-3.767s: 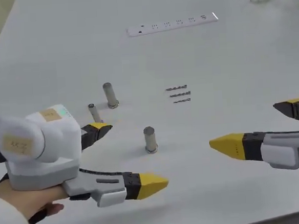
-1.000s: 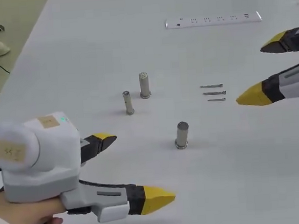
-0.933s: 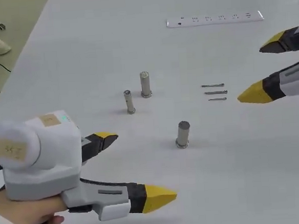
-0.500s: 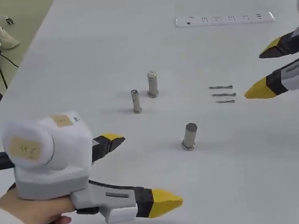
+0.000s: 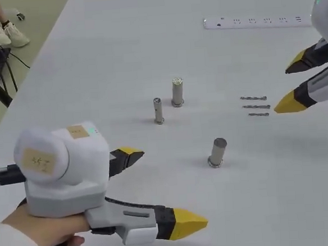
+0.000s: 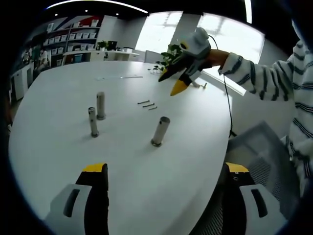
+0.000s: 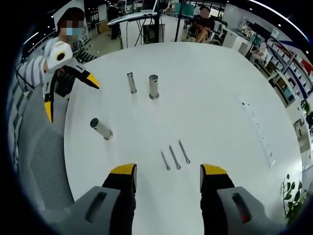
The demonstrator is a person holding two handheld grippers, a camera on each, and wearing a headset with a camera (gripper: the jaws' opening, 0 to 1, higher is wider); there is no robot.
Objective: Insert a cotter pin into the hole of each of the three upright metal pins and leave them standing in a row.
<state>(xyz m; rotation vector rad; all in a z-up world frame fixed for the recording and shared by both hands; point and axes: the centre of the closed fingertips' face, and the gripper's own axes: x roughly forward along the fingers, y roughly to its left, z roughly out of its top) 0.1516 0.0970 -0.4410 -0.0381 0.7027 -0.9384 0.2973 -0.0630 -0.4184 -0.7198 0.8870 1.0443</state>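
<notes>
In the head view, your left gripper (image 5: 163, 190) hovers low over the near part of the white table (image 5: 119, 53), its jaws spread wide with nothing between them. Your right gripper (image 5: 288, 86) hangs at the right edge, also released and empty, its lower tip just beside the three cotter pins (image 5: 255, 106), which lie side by side on the table. Two of the metal pins (image 5: 177, 92) stand close together at the centre. The lone pin (image 5: 217, 152) stands nearer you, between the pair and your left gripper. A power strip (image 5: 258, 21) lies at the far side.

In the left gripper view, your left gripper (image 6: 165, 169) is wide open over the table edge. The metal pins (image 6: 100, 105) stand ahead to the left, and the lone pin (image 6: 160, 131) is closer. The cotter pins (image 6: 147, 104) lie beyond them, under your right gripper (image 6: 171, 84), which a striped sleeve (image 6: 264, 73) reaches in to hold.

In the right gripper view, your right gripper (image 7: 168, 171) is parted and the cotter pins (image 7: 174, 156) lie just ahead of its tips. The metal pins (image 7: 153, 86) stand farther on, the lone pin (image 7: 101, 129) is off to the left, and your left gripper (image 7: 71, 98) is open beyond it.
</notes>
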